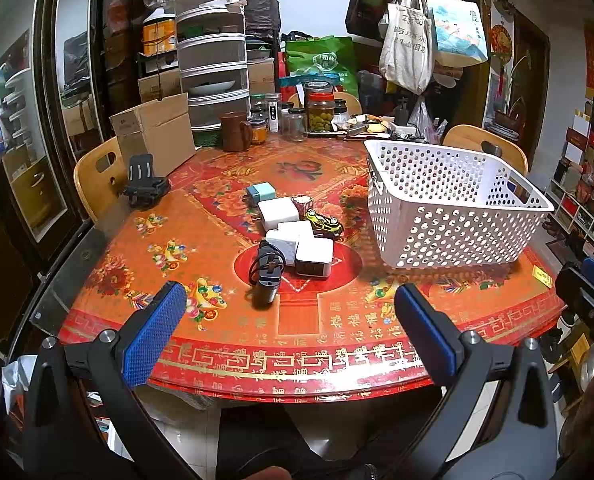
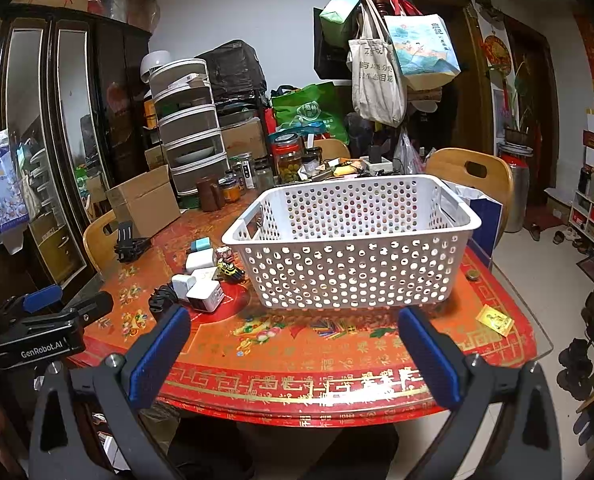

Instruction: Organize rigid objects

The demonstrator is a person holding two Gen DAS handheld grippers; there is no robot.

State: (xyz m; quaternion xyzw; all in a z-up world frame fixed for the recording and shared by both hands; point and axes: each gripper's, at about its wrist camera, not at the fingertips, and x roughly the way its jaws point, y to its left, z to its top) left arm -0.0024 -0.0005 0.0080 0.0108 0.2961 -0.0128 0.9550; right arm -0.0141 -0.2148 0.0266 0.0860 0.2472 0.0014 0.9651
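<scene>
Sorting not yet begun; both hand-held grippers wide open, holding nothing.
Small white plastic chargers [image 1: 285, 236] lie clustered left of the empty white perforated plastic basket [image 2: 353, 276]; you must reach and grasp one first.

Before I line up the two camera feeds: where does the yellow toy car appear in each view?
Left wrist: yellow toy car sits centre, just left of the white basket.
Right wrist: car sits left of centre, beside the basket's left corner.
Shared landmark: the basket.

The white perforated plastic basket [image 2: 353, 264] looked matt; the red patterned surface [image 1: 217, 344] was glossy under clear glass; blue finger pads [image 1: 155, 336] were rough-textured.
</scene>
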